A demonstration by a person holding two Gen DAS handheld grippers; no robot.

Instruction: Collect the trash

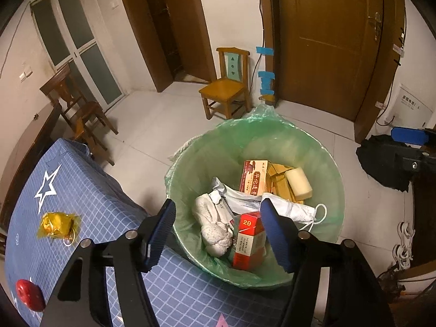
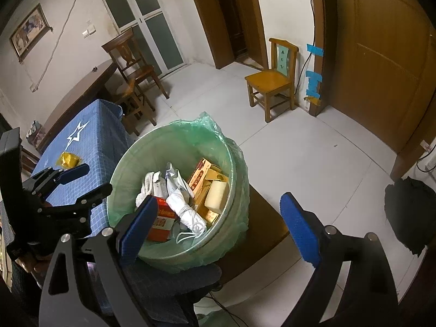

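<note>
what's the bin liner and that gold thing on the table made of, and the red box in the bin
Bin liner: thin translucent green plastic film, by its wrinkles and see-through look. Gold thing: probably crinkled metallic foil or shiny plastic wrap, by its creased, glinting surface. Red box: likely printed cardboard, with flat faces and sharp folded edges.

Your red box (image 1: 249, 241) sits partly behind the right finger in the left wrist view; its small print is unreadable. The red round object (image 1: 30, 294) is cut by the frame edge. Bin (image 2: 130, 160) bottom stays buried under trash.
</note>
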